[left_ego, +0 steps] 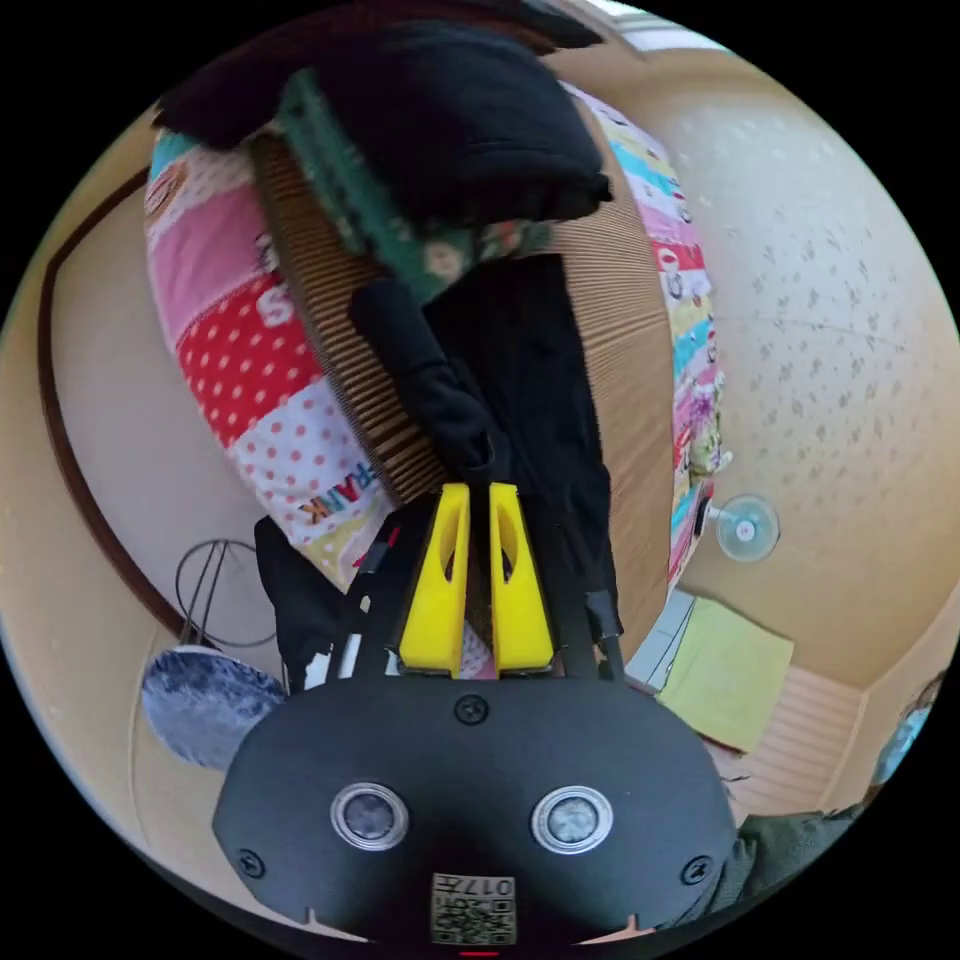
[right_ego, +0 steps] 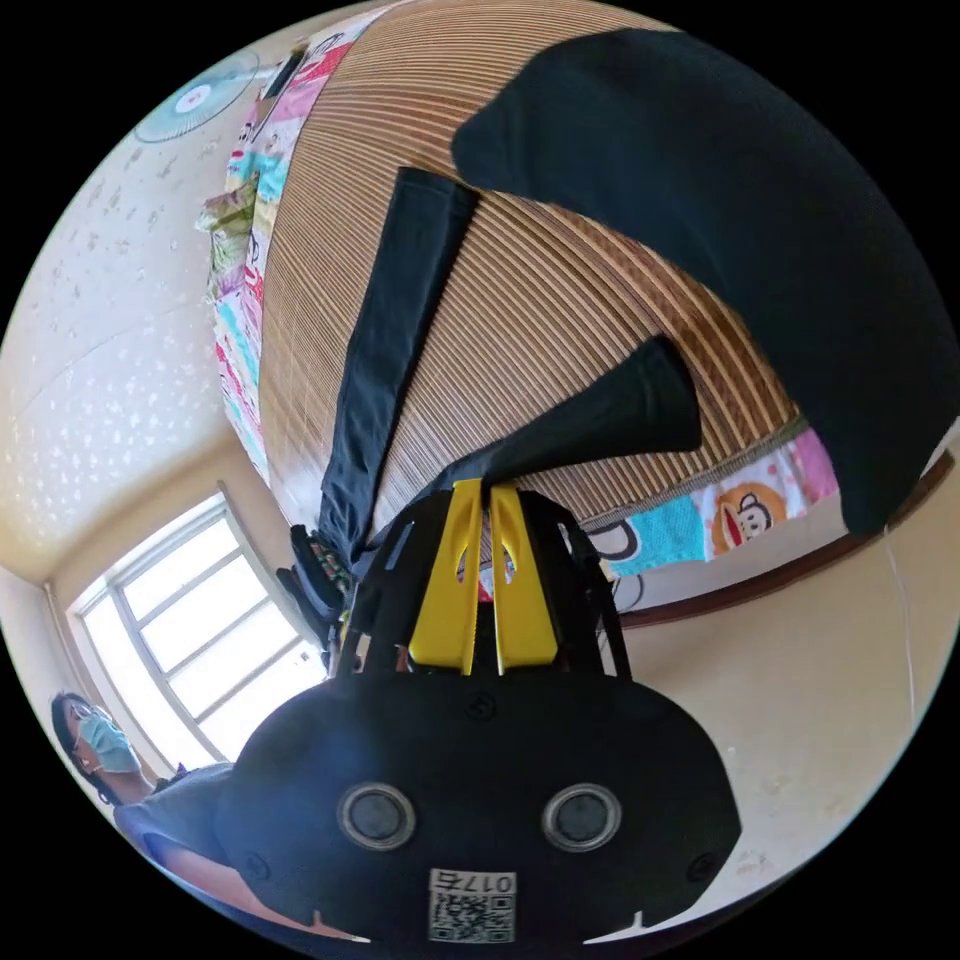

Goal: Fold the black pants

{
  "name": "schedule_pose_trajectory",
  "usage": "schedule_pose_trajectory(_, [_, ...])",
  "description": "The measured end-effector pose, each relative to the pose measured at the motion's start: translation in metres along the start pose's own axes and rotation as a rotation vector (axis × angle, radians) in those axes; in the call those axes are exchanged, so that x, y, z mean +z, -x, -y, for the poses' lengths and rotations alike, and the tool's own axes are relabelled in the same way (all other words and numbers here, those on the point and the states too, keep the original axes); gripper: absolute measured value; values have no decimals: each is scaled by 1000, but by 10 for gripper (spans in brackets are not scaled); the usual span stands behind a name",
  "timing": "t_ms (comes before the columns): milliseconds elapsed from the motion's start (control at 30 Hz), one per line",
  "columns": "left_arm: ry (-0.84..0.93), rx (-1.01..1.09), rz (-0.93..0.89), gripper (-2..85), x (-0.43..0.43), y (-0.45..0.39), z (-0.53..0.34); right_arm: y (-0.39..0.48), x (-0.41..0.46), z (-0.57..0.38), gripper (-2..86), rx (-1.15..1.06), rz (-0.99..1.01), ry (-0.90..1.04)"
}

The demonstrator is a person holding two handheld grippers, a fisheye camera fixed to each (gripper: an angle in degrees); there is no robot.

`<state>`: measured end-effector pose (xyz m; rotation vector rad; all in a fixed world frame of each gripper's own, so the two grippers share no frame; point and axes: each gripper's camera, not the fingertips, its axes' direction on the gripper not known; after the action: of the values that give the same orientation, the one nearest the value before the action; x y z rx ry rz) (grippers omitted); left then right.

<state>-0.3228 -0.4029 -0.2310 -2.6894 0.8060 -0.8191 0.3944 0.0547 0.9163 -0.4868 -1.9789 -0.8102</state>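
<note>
Black pants (right_ego: 385, 350) lie on a ribbed bamboo mat (right_ego: 560, 270) spread over a bed with a patchwork sheet (left_ego: 250, 340) of bright colours. In the right gripper view one leg runs long and flat across the mat, the other is shorter (bent or doubled back, cannot tell which), and the two converge toward the right tongs (right_ego: 478, 490). Those yellow jaws stand nearly together, tips at the cloth where the legs meet; whether both jaws press on it is hidden by the jaws themselves, so cannot tell. In the left gripper view the pants (left_ego: 530, 400) hang dark and featureless, with a rolled ridge of fabric running down to the left tongs (left_ego: 478, 492), whose jaws are close together with black cloth at their tips; the grip itself is hard to make out. A second dark garment (left_ego: 470, 120) is heaped on the mat beyond, over a green patterned cloth (left_ego: 400, 230); its edges merge with shadow. In the right gripper view a large black mass (right_ego: 760, 230) is cut off by the frame. A fan (left_ego: 746, 528) stands by the wall.
</note>
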Motion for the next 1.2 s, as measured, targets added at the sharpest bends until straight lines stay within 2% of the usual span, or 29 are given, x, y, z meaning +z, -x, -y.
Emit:
schedule_pose_trajectory(133, [16,147,40,41,-4,-93,35,50,9,72,11,-13,-72,45])
schedule_pose_trajectory(233, [7,167,44,49,25,-143,72,102,16,138,12,-57,-101,-13])
schedule_pose_trajectory(300, [-52,149,28,57,45,-162,88,131,12,167,11,-31,-105,-114])
schedule_pose_trajectory(367, [-199,178,-81,46,56,-179,96,168,10,186,7,-35,-120,-244])
schedule_pose_trajectory(433, [-218,228,-131,40,72,-193,95,196,29,201,6,-93,-192,-207])
schedule_pose_trajectory(500, [-78,251,-76,46,103,-209,95,218,62,213,4,-175,-280,-95])
schedule_pose_trajectory(600, [152,443,119,52,161,-242,75,232,128,211,4,-349,-341,75])
schedule_pose_trajectory(733, [511,616,376,35,239,-246,33,185,218,188,4,-387,-532,313])
schedule_pose_trajectory(767, [532,650,476,24,247,-243,22,167,234,173,4,-405,-561,334])
schedule_pose_trajectory(833, [528,692,556,13,248,-243,9,150,229,150,5,-427,-537,239])
schedule_pose_trajectory(1000, [539,654,561,0,236,-241,-3,87,224,114,6,-317,-467,282])
schedule_pose_trajectory(1100, [535,598,444,1,217,-233,-2,42,201,103,7,-185,-312,241])
schedule_pose_trajectory(1200, [503,484,323,12,191,-215,-1,0,150,100,10,-59,-23,8])
